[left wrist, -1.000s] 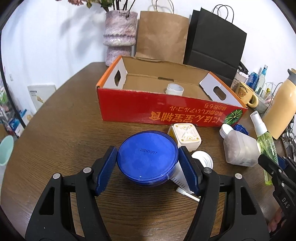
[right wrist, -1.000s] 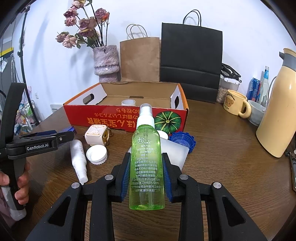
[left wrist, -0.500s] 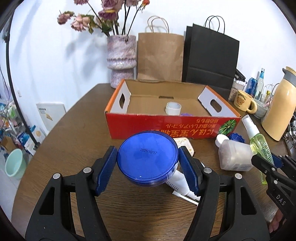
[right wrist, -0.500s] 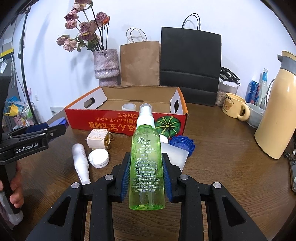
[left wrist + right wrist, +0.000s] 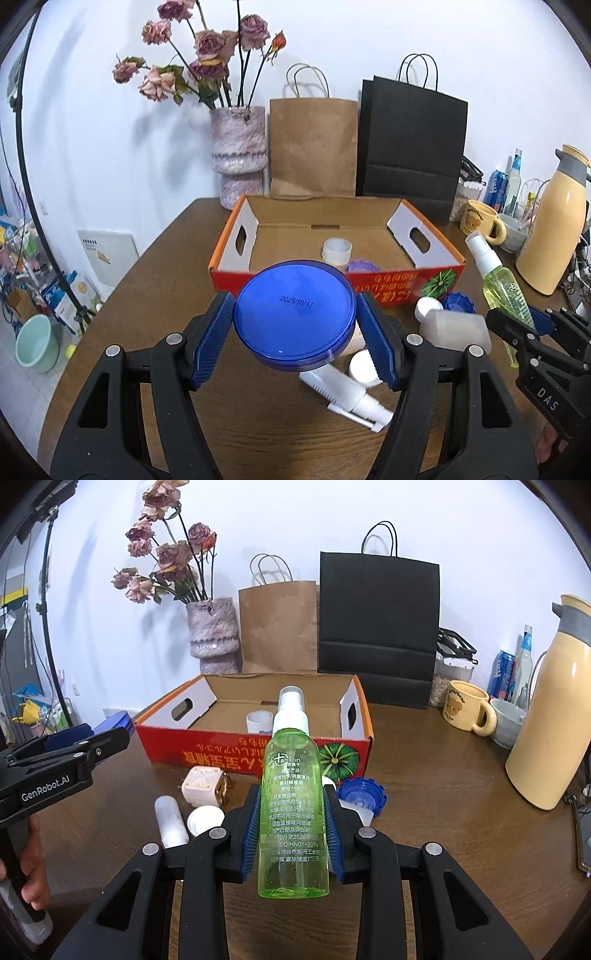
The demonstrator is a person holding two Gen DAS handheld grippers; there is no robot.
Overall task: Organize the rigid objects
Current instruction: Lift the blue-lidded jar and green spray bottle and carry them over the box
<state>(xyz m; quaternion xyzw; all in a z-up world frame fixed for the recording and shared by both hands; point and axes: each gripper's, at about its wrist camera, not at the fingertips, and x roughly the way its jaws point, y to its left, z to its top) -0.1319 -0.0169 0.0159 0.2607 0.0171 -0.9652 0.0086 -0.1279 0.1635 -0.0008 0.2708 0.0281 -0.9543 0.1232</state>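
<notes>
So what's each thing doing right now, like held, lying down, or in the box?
Blue round tub: held in left gripper jaws, off the table.
Green spray bottle: upright, clamped in right gripper.
Cardboard box: open on top.
White jar: inside box.
White spray bottle: lying on table.
Frosted bottle: lying down.
Blue cap: loose on table.

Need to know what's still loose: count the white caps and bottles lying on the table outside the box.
3 visible: a white tube bottle lying flat, a round white cap beside it, and a translucent white bottle on its side near the blue cap. More may be hidden.
</notes>
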